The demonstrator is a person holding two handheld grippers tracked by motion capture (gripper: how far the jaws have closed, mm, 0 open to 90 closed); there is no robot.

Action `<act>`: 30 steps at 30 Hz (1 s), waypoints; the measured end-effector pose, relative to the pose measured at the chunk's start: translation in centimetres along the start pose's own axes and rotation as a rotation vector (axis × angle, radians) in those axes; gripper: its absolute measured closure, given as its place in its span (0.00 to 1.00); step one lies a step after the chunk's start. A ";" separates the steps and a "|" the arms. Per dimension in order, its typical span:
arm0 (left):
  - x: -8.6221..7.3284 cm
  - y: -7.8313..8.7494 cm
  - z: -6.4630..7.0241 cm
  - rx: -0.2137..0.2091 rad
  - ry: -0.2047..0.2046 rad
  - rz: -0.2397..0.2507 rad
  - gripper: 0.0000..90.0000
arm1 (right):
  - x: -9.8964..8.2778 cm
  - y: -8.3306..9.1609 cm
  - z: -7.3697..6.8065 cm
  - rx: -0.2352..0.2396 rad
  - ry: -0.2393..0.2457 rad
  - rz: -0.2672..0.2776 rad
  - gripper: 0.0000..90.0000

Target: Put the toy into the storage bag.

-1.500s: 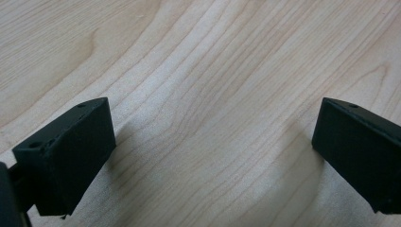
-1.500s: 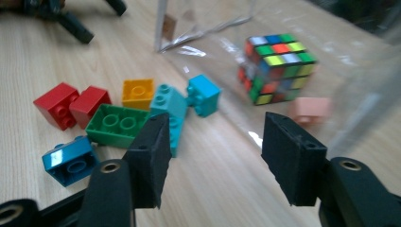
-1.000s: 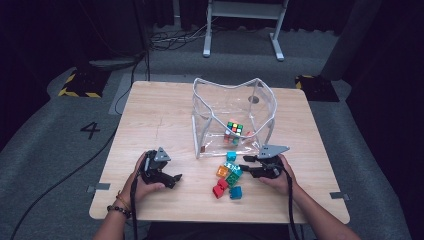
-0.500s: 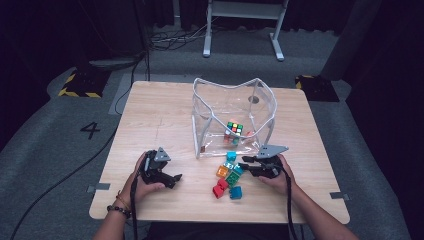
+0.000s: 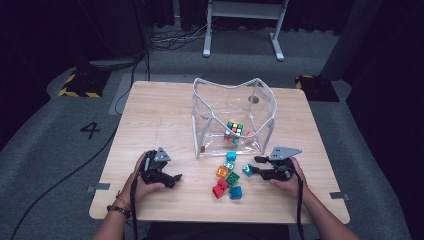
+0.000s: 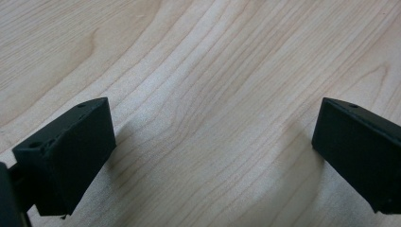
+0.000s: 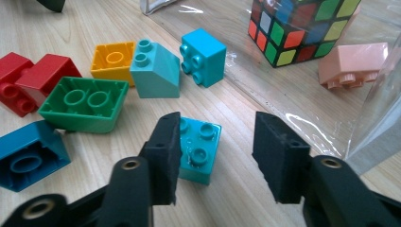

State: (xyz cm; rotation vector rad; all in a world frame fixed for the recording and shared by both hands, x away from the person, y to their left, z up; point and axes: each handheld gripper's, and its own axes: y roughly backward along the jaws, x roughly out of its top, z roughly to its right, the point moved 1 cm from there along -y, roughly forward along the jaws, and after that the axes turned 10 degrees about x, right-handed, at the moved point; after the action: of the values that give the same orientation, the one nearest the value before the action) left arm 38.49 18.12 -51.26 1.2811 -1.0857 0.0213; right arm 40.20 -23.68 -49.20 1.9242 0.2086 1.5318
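A person sits at the near edge of a wooden worktop (image 5: 150, 110), a gripper in each hand. The work in hand looks like moving loose toy bricks into a clear bag (image 5: 232, 117) that stands open at the worktop's middle, already holding a colour cube (image 5: 233, 129) and a pink brick (image 7: 352, 64).

The right gripper (image 5: 254, 166) is level, near the right of the near edge, aimed at a teal brick (image 7: 198, 149) just in front of the bag's mouth. Its jaws have just been opening and now stand partly apart. The brick lies between them, close against one jaw, well clear of the other, so it is not gripped. The next move, I judge, calls for centring the jaws on this brick, closing, then lifting it over the bag's rim.

Other bricks, red (image 5: 219, 187), green (image 5: 232, 178), orange (image 5: 222, 171) and blue (image 5: 235, 192), cluster beside it.

The left gripper (image 5: 176, 179) rests near the left of the near edge, jaws wide apart over bare wood, holding nothing.

A "4" (image 5: 90, 130) is marked on the floor left of the worktop. No brand reads.
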 end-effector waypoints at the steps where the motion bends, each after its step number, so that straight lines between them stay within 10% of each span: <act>1: 0.0 0.0 0.0 -0.001 0.004 0.000 0.00 | 0.0 0.1 -0.1 0.010 0.000 0.005 0.55; 12: 0.0 0.0 0.0 -0.001 0.003 -0.001 0.00 | -0.2 -1.5 -0.7 0.012 -0.014 -0.042 0.44; 19: 0.0 0.0 0.0 -0.001 0.003 0.000 0.00 | -0.6 -2.3 -0.7 -0.013 -0.008 -0.071 0.65; 30: 0.0 0.0 0.0 -0.001 0.003 0.000 0.00 | -0.3 0.1 -0.2 -0.041 0.032 -0.033 0.66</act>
State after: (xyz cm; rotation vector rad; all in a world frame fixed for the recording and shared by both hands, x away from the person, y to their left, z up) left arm 38.47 18.10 -51.27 1.2796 -1.0830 0.0227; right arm 39.93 -23.83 -49.40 1.8564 0.2197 1.5350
